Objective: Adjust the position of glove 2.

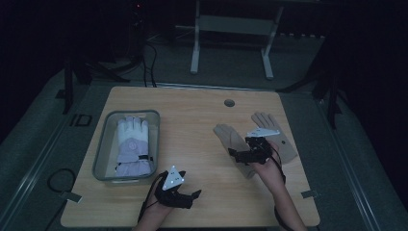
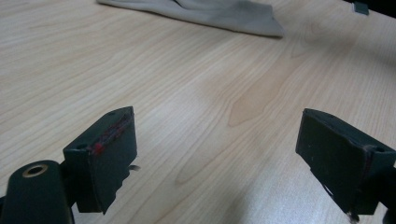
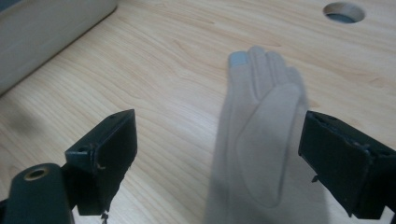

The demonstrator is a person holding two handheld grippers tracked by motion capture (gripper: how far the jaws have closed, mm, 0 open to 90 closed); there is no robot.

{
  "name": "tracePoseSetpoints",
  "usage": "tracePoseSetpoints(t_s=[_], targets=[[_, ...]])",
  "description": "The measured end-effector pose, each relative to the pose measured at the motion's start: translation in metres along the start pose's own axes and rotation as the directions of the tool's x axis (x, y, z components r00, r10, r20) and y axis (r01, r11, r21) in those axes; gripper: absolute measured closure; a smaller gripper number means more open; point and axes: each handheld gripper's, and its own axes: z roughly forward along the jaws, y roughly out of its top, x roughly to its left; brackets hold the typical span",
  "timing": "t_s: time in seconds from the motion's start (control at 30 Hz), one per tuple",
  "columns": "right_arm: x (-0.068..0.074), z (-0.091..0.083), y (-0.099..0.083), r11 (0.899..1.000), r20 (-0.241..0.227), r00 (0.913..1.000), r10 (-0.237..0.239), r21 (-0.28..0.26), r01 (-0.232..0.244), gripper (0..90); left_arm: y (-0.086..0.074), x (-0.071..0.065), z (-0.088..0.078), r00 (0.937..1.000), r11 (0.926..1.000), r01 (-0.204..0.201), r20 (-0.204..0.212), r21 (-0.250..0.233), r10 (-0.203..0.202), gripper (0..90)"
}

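Two beige gloves lie flat on the right half of the wooden table (image 1: 192, 125): one nearer the middle (image 1: 226, 135), the other (image 1: 286, 148) to its right. My right gripper (image 1: 236, 154) hovers over the nearer glove (image 3: 261, 135), jaws open, with the glove's palm below the gap and no pad pressing on it. My left gripper (image 1: 192, 196) sits near the front edge with its jaws open above bare wood (image 2: 219, 154). A beige glove's cuff (image 2: 219, 14) lies farther off. A white and lavender glove (image 1: 133, 144) rests in a clear bin (image 1: 103, 144) at the left.
The bin's wall (image 3: 42, 32) stands off to the left of my right gripper. A round cable hole (image 1: 229, 103) sits near the table's far edge. Dark floor, cables and a white frame stand beyond the table.
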Motion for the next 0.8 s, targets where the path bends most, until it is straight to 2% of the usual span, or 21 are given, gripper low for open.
tracePoseSetpoints(t_s=[0.13,0.23,0.37,0.43,0.47,0.53,0.6,0.63,0.8], targets=[[-0.005,-0.002,0.004,1.000,-0.002,0.9999,-0.013,0.011,0.013,10.0,0.000,0.000,0.000,0.9999,0.9999,-0.012,-0.002,-0.002,0.012,12.7],[-0.015,-0.003,0.006,0.999,-0.021,0.9991,-0.036,0.000,0.036,14.4,0.000,0.001,-0.001,1.0000,1.0000,-0.002,0.005,-0.006,0.002,12.6],[-0.031,0.003,0.007,0.997,-0.027,0.9968,-0.076,0.005,0.076,24.6,0.000,0.002,-0.001,0.9999,0.9998,0.011,0.005,-0.015,-0.011,12.7],[-0.036,0.008,0.006,0.996,-0.041,0.9957,-0.083,0.025,0.084,28.2,-0.001,0.003,-0.002,0.9999,0.9999,0.011,0.004,-0.009,-0.011,12.7],[-0.039,0.011,0.004,0.995,-0.030,0.9953,-0.092,0.043,0.093,33.1,-0.001,0.003,-0.002,0.9999,0.9999,0.012,-0.001,-0.007,-0.012,12.6],[-0.043,0.019,0.001,0.990,-0.026,0.9936,-0.110,0.081,0.111,36.3,-0.001,0.004,-0.002,0.9998,0.9998,0.020,0.005,-0.008,-0.020,12.7],[-0.045,0.021,0.000,0.990,-0.024,0.9937,-0.109,0.084,0.111,39.7,-0.001,0.005,-0.002,0.9997,0.9997,0.022,0.007,-0.012,-0.022,12.6],[-0.047,0.029,-0.004,0.985,-0.027,0.9914,-0.128,0.114,0.130,41.4,-0.001,0.005,-0.002,0.9998,0.9997,0.022,0.005,-0.011,-0.022,12.5],[-0.051,0.045,-0.009,0.980,-0.031,0.9899,-0.138,0.136,0.141,43.3,-0.002,0.005,-0.002,0.9999,0.9999,0.013,0.009,-0.007,-0.013,12.0]])
